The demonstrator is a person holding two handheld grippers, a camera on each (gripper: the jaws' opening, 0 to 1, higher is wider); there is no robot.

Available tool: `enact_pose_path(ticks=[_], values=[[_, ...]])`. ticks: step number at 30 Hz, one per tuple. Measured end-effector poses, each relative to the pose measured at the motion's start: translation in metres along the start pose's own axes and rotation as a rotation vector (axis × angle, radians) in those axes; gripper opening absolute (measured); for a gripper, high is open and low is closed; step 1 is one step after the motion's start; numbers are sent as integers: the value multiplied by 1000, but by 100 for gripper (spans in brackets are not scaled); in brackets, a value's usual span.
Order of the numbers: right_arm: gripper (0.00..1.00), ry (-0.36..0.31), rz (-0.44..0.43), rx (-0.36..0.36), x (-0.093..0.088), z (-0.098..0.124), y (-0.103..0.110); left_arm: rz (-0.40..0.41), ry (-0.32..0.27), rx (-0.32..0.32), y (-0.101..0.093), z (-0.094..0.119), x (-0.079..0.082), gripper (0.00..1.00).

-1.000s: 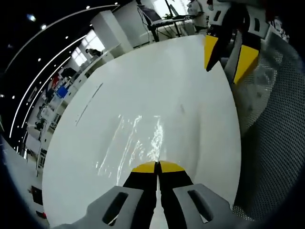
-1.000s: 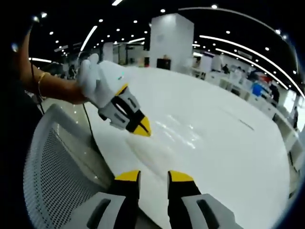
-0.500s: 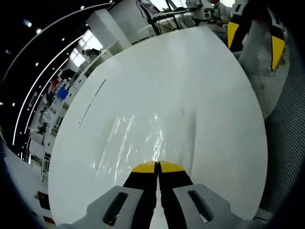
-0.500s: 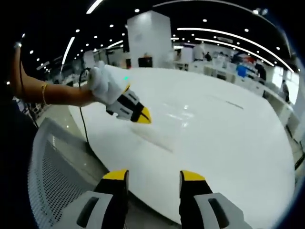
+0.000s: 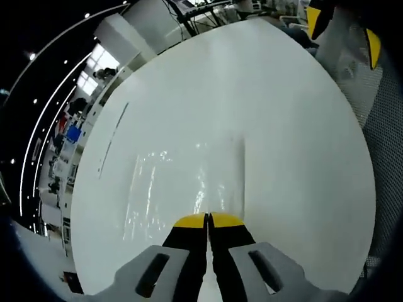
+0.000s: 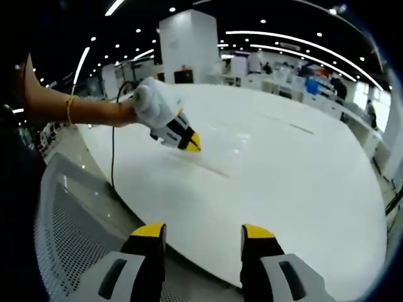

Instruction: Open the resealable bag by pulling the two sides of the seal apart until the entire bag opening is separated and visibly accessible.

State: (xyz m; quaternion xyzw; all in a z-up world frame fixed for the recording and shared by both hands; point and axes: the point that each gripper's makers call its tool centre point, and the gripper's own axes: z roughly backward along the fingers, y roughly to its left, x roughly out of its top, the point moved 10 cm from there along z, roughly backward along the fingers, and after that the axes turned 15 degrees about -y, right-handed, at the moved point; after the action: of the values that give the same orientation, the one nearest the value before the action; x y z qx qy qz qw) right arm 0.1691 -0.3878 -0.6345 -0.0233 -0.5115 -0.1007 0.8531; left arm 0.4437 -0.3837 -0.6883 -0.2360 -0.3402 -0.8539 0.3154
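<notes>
Bright tabletop, dark ceiling, heavy fisheye in both views.
You've got strong overhead light: rows of ceiling spots and light strips [image 6: 302, 47] in the right gripper view, windows [image 5: 94, 60] glowing blown-out in the left gripper view. White table [image 5: 264, 126] is near overexposed; clear bag [image 5: 189, 182] reads mostly as streaky glare w/ faint edges. Shadows soft, weak. Straight lines bow hard toward edges, bkgd detail there is small and smeared. Center fairly sharp, no obvious motion blur.
</notes>
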Motion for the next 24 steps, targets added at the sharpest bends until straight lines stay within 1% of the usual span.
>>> enact_pose_path(ticks=[2, 6, 10, 11, 12, 13, 14, 16, 19, 21, 24], values=[[48, -1, -1, -1, 0, 0, 0, 7, 2, -3, 1, 0, 0, 3], [48, 3, 3, -6, -2, -2, -1, 22, 16, 3, 1, 3, -3, 19], [48, 5, 23, 2, -2, -3, 1, 44, 2, 0, -3, 10, -2, 22], [48, 6, 25, 2, -3, -3, 1, 49, -3, -4, -4, 11, -2, 24], [48, 7, 30, 2, -3, -4, 1, 79, -28, -13, -7, 13, -1, 26], [48, 7, 38, 1, -3, -4, 2, 118, -37, -23, -10, 14, 0, 30], [48, 9, 46, -1, -3, -4, 2, 127, -39, -26, -10, 16, -1, 34], [48, 12, 59, 2, -3, -5, 3, 113, -38, -27, -12, 21, -2, 40], [48, 7, 68, 5, -3, -5, 3, 124, -46, -18, -13, 29, -3, 43], [48, 2, 65, 5, -3, -5, 3, 167, -74, 4, -13, 35, -2, 44], [48, -17, 46, 8, -1, -6, 2, 206, -107, 35, -11, 43, 0, 50]])
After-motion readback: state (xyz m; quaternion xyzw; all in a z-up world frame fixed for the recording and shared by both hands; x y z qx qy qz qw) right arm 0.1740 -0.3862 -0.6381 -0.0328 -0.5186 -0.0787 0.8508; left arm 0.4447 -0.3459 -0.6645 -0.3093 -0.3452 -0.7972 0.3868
